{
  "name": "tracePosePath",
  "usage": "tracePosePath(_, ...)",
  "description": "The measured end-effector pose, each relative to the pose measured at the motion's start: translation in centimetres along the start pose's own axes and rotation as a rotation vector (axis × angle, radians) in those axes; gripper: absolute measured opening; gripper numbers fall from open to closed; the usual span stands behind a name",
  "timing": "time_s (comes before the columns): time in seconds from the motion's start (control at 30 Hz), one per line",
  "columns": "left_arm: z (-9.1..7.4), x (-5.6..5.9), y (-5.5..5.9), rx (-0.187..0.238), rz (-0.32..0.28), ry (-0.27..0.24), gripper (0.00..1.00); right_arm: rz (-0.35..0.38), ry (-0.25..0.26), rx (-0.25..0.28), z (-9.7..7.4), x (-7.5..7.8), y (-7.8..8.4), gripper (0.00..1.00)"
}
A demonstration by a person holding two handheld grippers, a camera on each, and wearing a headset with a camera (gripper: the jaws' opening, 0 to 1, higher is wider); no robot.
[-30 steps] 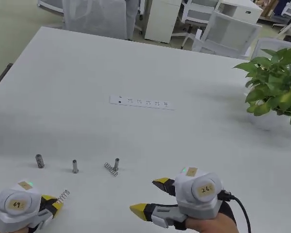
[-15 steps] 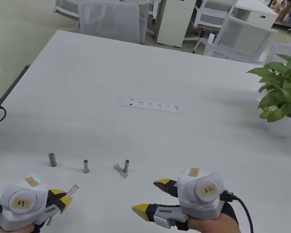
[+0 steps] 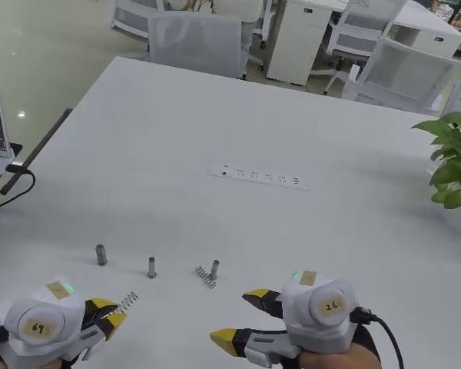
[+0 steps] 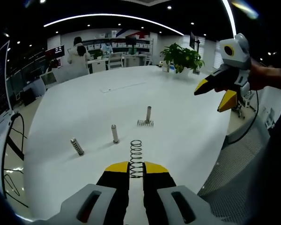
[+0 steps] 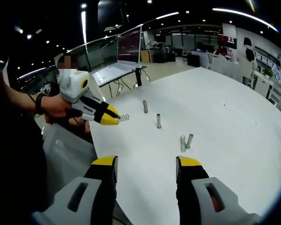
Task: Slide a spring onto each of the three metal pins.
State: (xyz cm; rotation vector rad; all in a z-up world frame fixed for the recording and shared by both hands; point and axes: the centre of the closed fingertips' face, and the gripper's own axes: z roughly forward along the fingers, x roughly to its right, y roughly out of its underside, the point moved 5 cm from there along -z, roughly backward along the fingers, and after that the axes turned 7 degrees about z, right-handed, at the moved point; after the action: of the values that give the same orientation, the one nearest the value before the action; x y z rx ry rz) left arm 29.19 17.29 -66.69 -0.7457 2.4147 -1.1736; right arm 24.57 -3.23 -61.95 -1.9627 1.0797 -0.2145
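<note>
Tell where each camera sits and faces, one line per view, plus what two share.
Head view: on the headset, facing down at the white workbench; yellow-tipped left gripper and right gripper at bottom.
Left gripper view: on that gripper, facing along jaws shut on a thin coil spring toward three short metal pins.
Right gripper view: on that gripper, facing between open jaws at the pins.
Shared: each gripper view shows the other gripper.

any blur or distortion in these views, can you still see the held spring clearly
head view: sharp, evenly lit, middle pin clear; left gripper view: fisheye bows the table edge, yet the spring in the left gripper reads crisp; right gripper view: same bowing, ceiling lights stretch into arcs.
</note>
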Motion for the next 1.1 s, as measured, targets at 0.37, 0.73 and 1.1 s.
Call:
tracePosePath(0.37, -1.2, 0.9, -1.6, 0.035, 0.04, 0.006, 0.03, -0.049, -0.045, -0.017, 0.8, -0.6, -0.6, 0.46)
tracePosePath(0.73, -1.5, 1.7, -2.8, 0.069, 0.068, 0.019, 0.03, -0.104, -0.094, -0.043, 1.8, -1.3, -1.5, 0.43)
tracePosePath(1.1, -1.9, 2.6, -4.0, 0.089, 0.114, 0.052, 0.03, -0.169, -0.155, -0.061, 2.8, -1.9, -2.6, 0.4)
